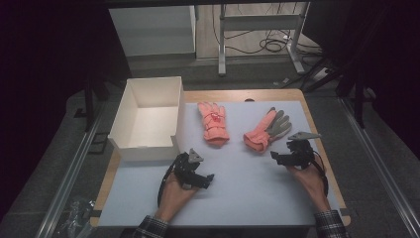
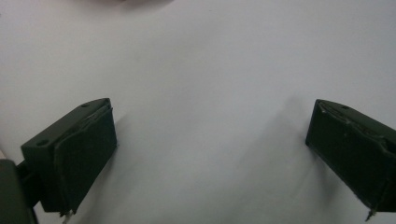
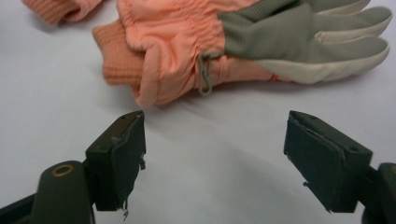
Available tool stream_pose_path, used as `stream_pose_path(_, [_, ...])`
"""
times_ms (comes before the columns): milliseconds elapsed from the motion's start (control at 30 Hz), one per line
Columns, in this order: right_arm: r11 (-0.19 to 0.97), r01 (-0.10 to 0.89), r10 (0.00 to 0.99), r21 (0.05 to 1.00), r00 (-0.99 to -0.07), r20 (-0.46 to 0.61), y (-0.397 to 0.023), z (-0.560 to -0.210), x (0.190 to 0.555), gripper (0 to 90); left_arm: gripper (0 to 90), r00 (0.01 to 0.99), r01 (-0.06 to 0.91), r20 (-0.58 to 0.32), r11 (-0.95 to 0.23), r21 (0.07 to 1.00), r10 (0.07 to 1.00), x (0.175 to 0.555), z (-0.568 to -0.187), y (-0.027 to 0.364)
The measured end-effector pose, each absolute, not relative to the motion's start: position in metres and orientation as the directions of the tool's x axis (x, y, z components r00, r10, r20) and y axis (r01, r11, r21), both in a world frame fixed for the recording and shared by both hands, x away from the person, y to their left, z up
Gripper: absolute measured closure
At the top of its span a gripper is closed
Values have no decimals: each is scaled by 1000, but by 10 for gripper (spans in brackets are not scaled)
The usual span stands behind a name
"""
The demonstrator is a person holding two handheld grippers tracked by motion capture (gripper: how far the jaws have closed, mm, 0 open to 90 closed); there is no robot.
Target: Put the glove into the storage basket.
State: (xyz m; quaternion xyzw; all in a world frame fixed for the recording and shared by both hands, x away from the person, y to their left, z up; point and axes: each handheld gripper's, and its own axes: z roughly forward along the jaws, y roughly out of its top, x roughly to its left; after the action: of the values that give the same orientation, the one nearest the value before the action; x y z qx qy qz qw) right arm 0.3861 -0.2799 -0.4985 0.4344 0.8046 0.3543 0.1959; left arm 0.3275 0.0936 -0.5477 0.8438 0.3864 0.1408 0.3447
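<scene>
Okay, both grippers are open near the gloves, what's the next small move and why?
Probably ease the right gripper forward onto the cuff of the glove with the grey palm. Its jaws stand wide open and empty, and that glove lies flat just ahead of them, not yet touched. The left gripper, also open, has bare table cover in front. The white box stands empty.
</scene>
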Motion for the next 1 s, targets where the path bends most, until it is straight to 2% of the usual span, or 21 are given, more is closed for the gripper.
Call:
stream_pose_path(267, [353,547,847,759,-531,-11,-280,-483,402,295,19,661,556,-30,-463,691,749,328,-548,94])
stream_pose_path(667, [362,542,852,759,-523,-33,-270,-466,438,467,18,662,556,-30,-463,691,749,328,-548,94])
stream_pose_path(833, [348,568,870,746,-493,-31,-267,-472,457,465,18,662,555,-29,-463,691,749,328,-548,94])
stream_pose_path(1000, [335,595,886,730,-463,-30,-264,-481,476,387,18,662,555,-29,-463,691,749,328,-548,94])
